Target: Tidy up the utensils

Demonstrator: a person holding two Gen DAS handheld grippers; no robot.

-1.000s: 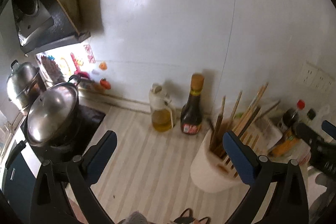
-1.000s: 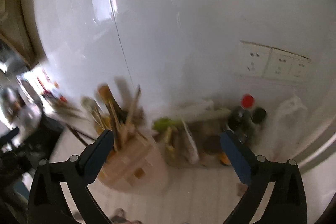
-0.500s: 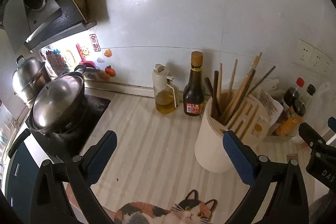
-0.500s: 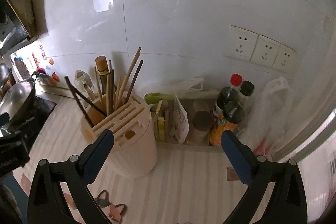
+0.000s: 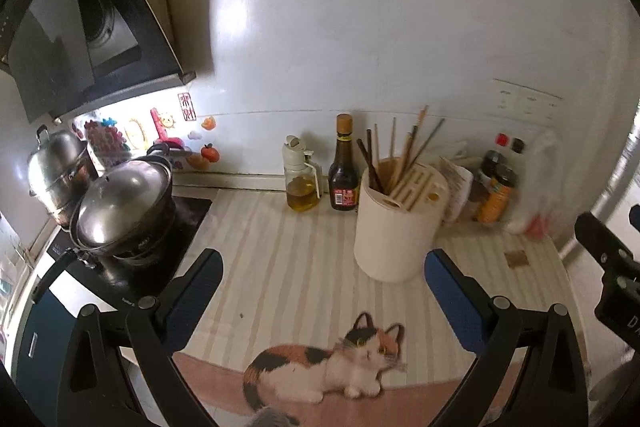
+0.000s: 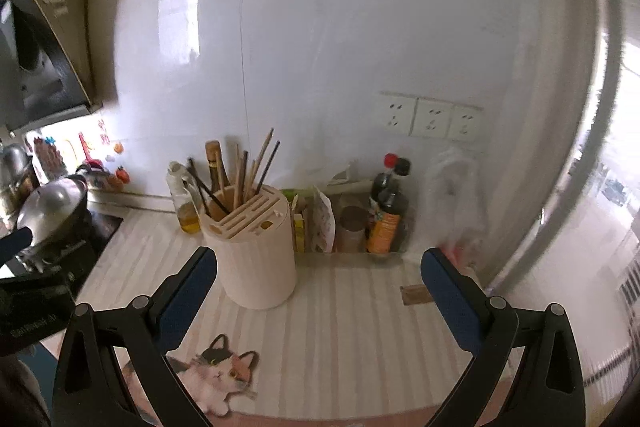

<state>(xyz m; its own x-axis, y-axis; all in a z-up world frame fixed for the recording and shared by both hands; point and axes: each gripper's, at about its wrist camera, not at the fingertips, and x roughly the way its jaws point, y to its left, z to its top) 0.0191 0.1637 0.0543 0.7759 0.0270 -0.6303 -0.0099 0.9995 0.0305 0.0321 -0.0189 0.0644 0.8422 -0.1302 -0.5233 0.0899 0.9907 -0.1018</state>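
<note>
A cream cylindrical utensil holder [image 5: 396,223] [image 6: 256,251] stands upright on the striped counter mat, with several chopsticks [image 5: 404,151] [image 6: 244,175] sticking out of its round opening; its slotted top looks empty. My left gripper [image 5: 322,271] hangs open above the mat, short of the holder and a little to its left, nothing between its blue pads. My right gripper [image 6: 318,275] is open too, the holder just beyond its left finger [image 6: 188,287]. The right gripper's black body [image 5: 612,267] shows at the left wrist view's right edge.
A soy sauce bottle [image 5: 343,171] and an oil jug [image 5: 301,183] stand by the wall left of the holder. Lidded pots [image 5: 120,207] sit on the black cooktop at left. Bottles [image 6: 386,215], packets and a plastic bag [image 6: 456,203] crowd the right corner. A cat picture [image 5: 320,367] marks the mat's front.
Both grippers have pulled back and up from the holder, so it looks smaller and farther. More of the mat, the cat picture and the wall are in view. Both stay open.
</note>
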